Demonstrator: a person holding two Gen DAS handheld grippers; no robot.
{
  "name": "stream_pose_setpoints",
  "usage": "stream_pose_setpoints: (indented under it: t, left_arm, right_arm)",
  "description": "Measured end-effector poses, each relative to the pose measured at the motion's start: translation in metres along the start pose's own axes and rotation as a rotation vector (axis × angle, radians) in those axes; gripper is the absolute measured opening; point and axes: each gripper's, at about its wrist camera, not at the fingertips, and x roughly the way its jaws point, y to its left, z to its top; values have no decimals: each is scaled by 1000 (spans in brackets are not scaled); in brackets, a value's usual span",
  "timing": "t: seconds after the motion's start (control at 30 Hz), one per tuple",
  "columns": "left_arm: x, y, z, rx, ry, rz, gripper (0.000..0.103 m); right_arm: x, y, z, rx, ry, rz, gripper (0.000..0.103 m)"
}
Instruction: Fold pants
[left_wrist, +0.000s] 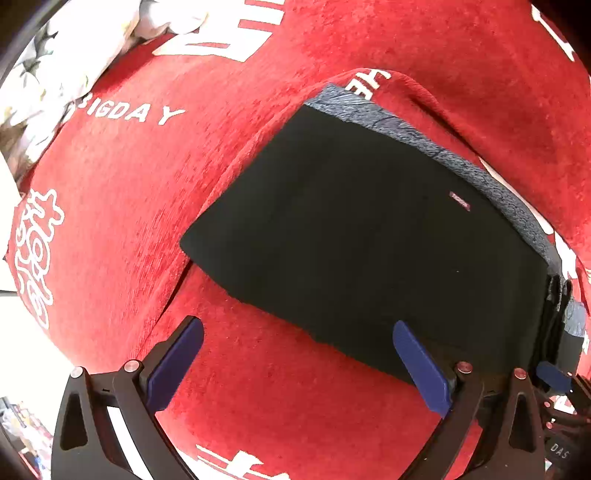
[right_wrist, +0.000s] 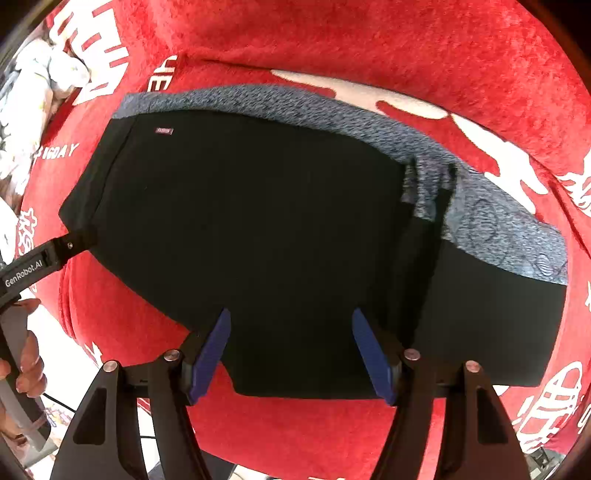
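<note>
The folded black pants (left_wrist: 362, 236) lie flat on a red blanket (left_wrist: 122, 177). A grey fleecy lining (left_wrist: 461, 162) shows along their far edge, and there is a small pink label (left_wrist: 459, 200). My left gripper (left_wrist: 298, 325) hangs open over the pants' near left corner, its right finger over the black cloth and its left finger over the blanket. In the right wrist view my right gripper (right_wrist: 291, 314) stands open above the near edge of the pants (right_wrist: 258, 229), with nothing pinched between its blue pads. The grey lining (right_wrist: 491, 218) is widest at the far right.
The red blanket (right_wrist: 369, 44) has white lettering and figures and is wrinkled around the pants. White patterned bedding (left_wrist: 66, 55) is bunched at the far left. A person's hand (right_wrist: 29, 362) holds the left gripper's handle at the blanket's left edge.
</note>
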Motion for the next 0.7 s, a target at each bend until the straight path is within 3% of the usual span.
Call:
stream_pose_setpoints:
  t: [0.23,0.4,0.57,0.7]
  left_arm:
    - [5,14,1,-8,24,-29,103]
    - [5,41,5,-107,30,-219,103]
    - [16,58,4,-174,42,-476,103]
    - [30,61,5,-259,32,-565,103]
  right_arm:
    - [23,5,4,28,46,24,73]
    - [28,0,-1,38,34,47,78]
    - [33,4,-1,22,28,63,84]
    - [37,13,0,7,20,54,87]
